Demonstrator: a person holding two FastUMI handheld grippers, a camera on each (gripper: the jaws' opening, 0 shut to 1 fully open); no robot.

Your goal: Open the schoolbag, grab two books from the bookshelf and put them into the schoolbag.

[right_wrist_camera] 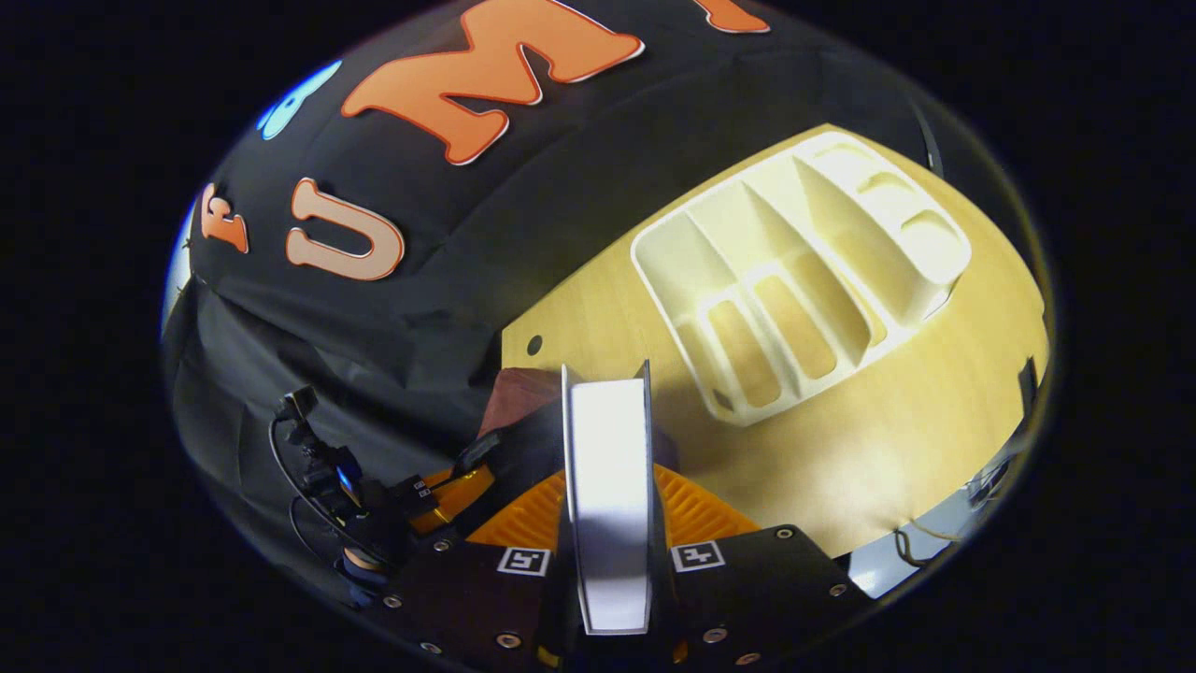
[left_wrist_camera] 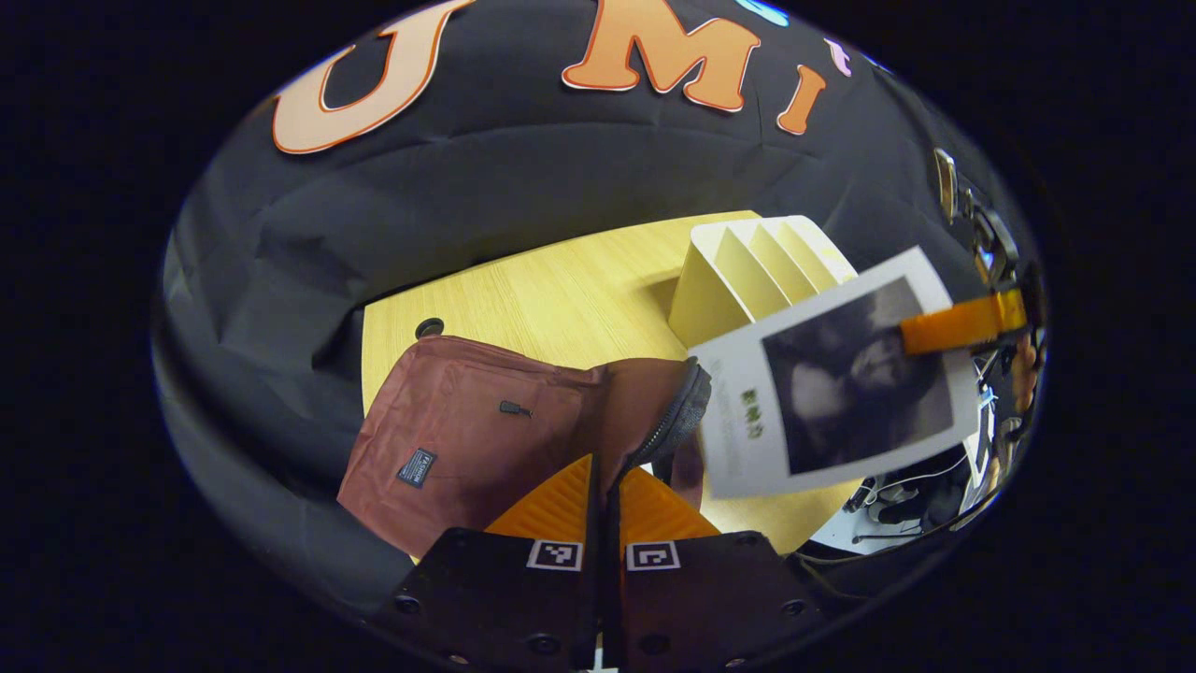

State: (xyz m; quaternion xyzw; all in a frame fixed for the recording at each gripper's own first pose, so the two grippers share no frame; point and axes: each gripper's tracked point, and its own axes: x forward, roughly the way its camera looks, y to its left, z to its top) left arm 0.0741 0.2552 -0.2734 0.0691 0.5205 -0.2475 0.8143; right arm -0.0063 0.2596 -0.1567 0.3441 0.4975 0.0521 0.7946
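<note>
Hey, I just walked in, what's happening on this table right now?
A person is packing a schoolbag using two handheld claws. The left claw is shut on the edge of the bag's zipped opening, holding it. The right claw grips a book and holds it in the air beside that opening, not yet inside. The bookshelf behind it on the table looks empty.

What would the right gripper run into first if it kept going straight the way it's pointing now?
Most likely the schoolbag. The right gripper, shut on the book, points past the book's top edge at the bag's maroon corner on the table. Depth is unclear; it may pass over toward the booth wall instead.
</note>
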